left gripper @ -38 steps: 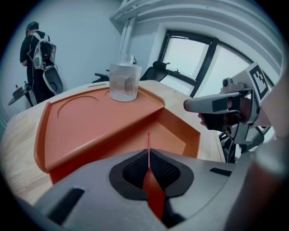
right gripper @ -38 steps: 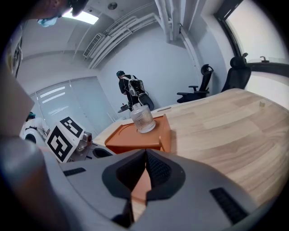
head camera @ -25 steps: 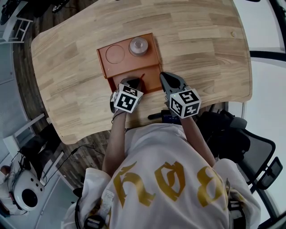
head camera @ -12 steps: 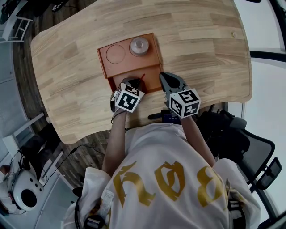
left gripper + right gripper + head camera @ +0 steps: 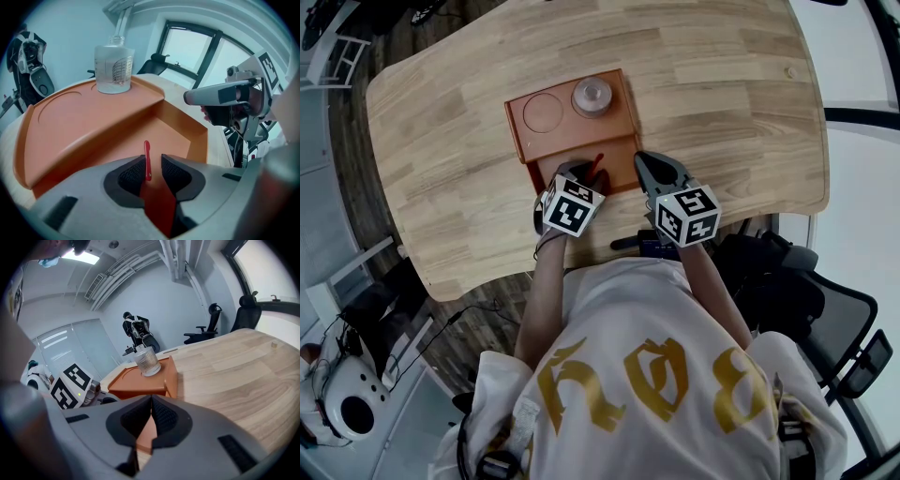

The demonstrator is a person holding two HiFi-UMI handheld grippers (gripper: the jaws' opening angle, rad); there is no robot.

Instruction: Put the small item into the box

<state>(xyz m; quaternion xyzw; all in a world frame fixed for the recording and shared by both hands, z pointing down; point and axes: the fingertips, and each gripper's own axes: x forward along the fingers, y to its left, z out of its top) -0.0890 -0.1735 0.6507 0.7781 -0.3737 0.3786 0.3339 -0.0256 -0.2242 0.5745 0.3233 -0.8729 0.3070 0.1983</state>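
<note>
An office-like robotics lab: a long wooden desk [image 5: 722, 94], a black swivel chair [image 5: 825, 309] at 4 o'clock, a white robot-like machine [image 5: 342, 403] at 8 o'clock, bare ceiling pipes [image 5: 140, 266], tall windows [image 5: 201, 51].

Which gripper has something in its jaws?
The left gripper: a thin red item sits clamped between its jaws. The right gripper is shut with nothing in it.
</note>
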